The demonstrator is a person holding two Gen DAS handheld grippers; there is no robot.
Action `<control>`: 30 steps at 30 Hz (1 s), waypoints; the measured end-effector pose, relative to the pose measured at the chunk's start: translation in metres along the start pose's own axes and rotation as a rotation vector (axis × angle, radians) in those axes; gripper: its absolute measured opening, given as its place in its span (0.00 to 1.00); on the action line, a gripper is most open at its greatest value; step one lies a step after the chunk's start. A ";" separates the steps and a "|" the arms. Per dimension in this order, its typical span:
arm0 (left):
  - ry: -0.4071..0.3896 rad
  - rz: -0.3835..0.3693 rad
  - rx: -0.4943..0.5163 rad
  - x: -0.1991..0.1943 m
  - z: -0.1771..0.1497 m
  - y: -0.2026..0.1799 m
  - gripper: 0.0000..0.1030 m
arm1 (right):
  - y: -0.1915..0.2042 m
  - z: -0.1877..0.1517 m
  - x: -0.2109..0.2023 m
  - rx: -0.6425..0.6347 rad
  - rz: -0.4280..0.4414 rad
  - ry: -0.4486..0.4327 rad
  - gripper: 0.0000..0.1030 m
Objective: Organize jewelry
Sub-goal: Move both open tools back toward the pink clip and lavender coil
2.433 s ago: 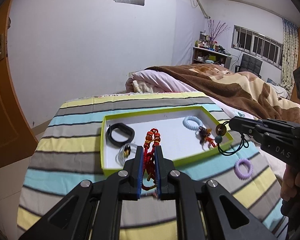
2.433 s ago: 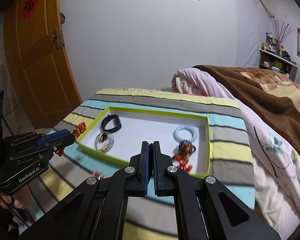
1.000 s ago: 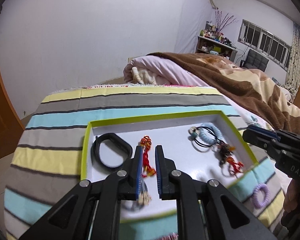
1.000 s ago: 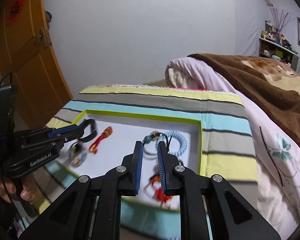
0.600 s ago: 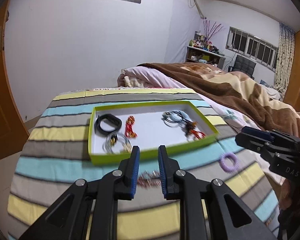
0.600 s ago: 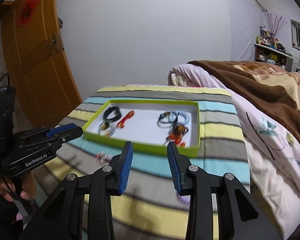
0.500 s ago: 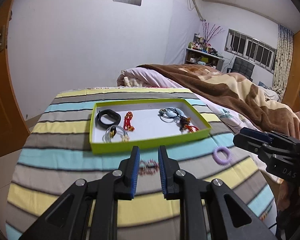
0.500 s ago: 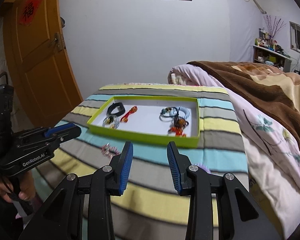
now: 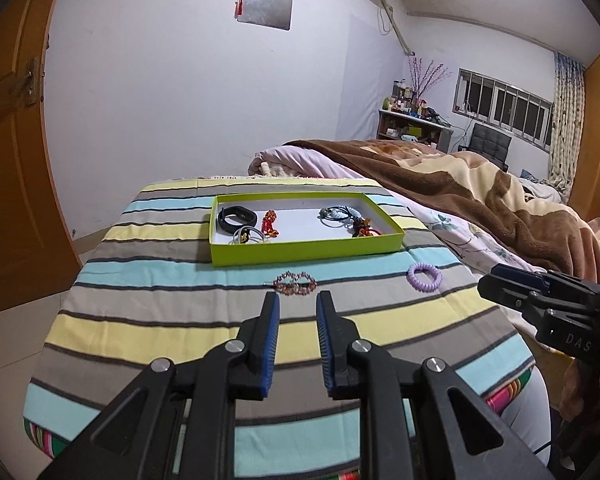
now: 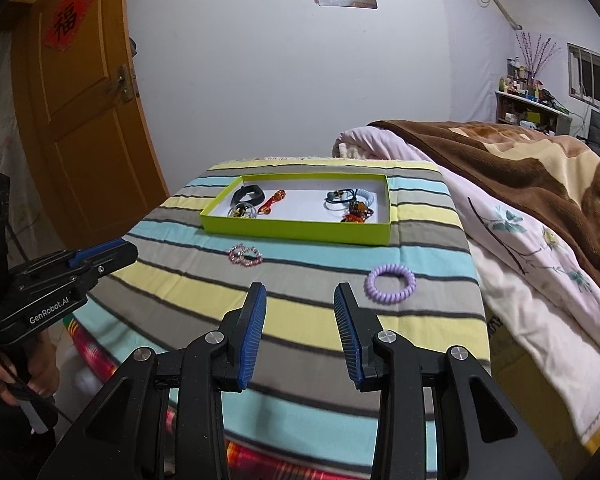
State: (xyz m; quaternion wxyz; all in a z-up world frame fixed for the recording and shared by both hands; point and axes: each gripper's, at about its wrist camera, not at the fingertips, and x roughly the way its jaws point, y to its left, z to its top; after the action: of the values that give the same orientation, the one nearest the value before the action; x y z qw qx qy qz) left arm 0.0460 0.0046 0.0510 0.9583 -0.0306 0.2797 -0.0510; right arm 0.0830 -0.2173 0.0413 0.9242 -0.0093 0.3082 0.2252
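- Left gripper: held above the striped cloth, jaws parted a little, nothing between them; they have just been opening.
- Right gripper: held above the same cloth, jaws spread wide, nothing between them; they too have just been opening.
- Green tray: shallow, white inside, set on the cloth toward its far end.
- Black band: in the tray, left end.
- Red beaded charm: in the tray, just right of the black band.
- Clear bracelet with a gold piece: in the tray, against the near wall, in front of the black band.
- Pale blue coil tie: in the tray, right part, with a dark cord looped over it.
- Red and brown tassel charm: in the tray, right end, touching the blue coil.
- Pink bead bracelet: on the cloth outside the tray, near its front wall, just ahead of the left gripper's tips.
- Purple coil tie: on the cloth outside the tray, right of the right gripper's tips.
- Brown blanket: on the bed at the right.
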 end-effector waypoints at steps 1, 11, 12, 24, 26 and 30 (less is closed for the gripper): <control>0.001 0.000 0.002 -0.002 -0.002 -0.001 0.19 | 0.001 -0.002 -0.002 -0.001 -0.001 0.001 0.35; 0.011 -0.003 -0.005 -0.006 -0.011 -0.005 0.19 | 0.000 -0.006 -0.010 -0.008 -0.007 0.003 0.35; 0.012 -0.003 -0.005 -0.005 -0.011 -0.005 0.19 | 0.000 -0.006 -0.009 -0.008 -0.008 0.004 0.35; 0.032 -0.002 -0.010 0.006 -0.010 -0.005 0.22 | -0.006 -0.004 0.002 -0.004 -0.004 0.024 0.35; 0.036 -0.001 -0.009 0.009 -0.009 -0.006 0.22 | -0.008 -0.004 0.005 -0.001 -0.006 0.027 0.35; 0.047 0.001 -0.006 0.018 -0.007 -0.006 0.22 | -0.014 -0.004 0.012 0.008 -0.011 0.038 0.35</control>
State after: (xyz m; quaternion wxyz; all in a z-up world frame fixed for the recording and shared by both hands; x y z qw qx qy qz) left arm 0.0569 -0.0032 0.0356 0.9513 -0.0321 0.3024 -0.0503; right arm 0.0950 -0.2256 0.0297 0.9195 -0.0113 0.3265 0.2187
